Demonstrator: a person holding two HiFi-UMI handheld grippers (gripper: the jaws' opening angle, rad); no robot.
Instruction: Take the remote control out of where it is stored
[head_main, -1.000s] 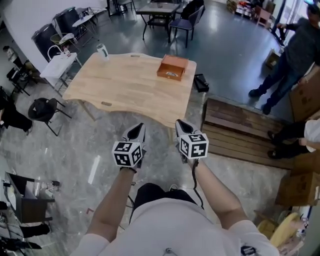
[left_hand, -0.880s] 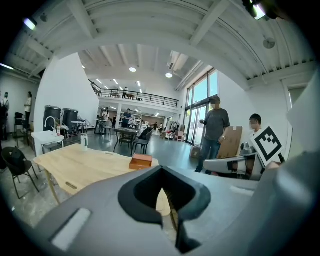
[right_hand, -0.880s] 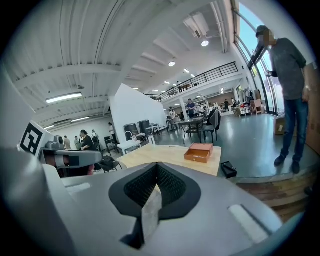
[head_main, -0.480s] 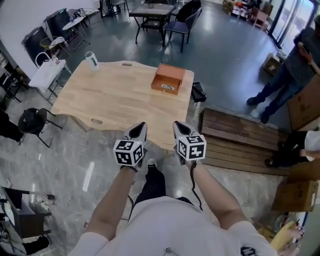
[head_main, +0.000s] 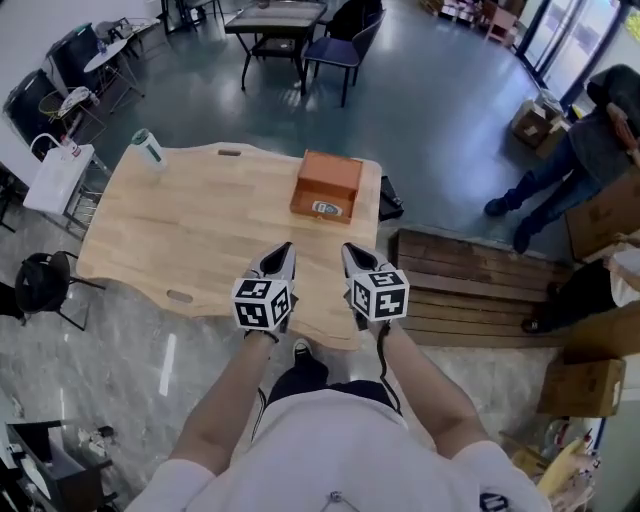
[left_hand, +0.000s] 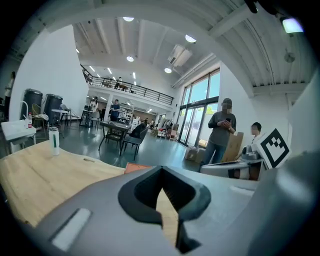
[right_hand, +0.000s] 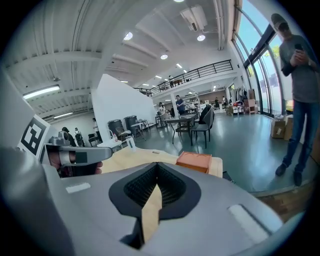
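Note:
An orange-brown box (head_main: 325, 187) with a white label on its front sits on the far right part of the wooden table (head_main: 200, 240). No remote control shows in any view. My left gripper (head_main: 279, 252) and right gripper (head_main: 353, 251) are side by side over the table's near edge, both shut with nothing in them, a good way short of the box. The left gripper view catches the box (left_hand: 138, 168) low behind its jaws. In the right gripper view, the box (right_hand: 196, 161) lies straight ahead.
A white bottle with a green band (head_main: 147, 148) stands at the table's far left corner. A wooden pallet (head_main: 470, 290) lies on the floor to the right. Chairs (head_main: 45, 285) stand left of the table, and people (head_main: 575, 160) stand at the far right near cardboard boxes.
The table and the box have drawn closer in the head view. Both grippers, before over the floor short of the table, now reach its near edge, still shut.

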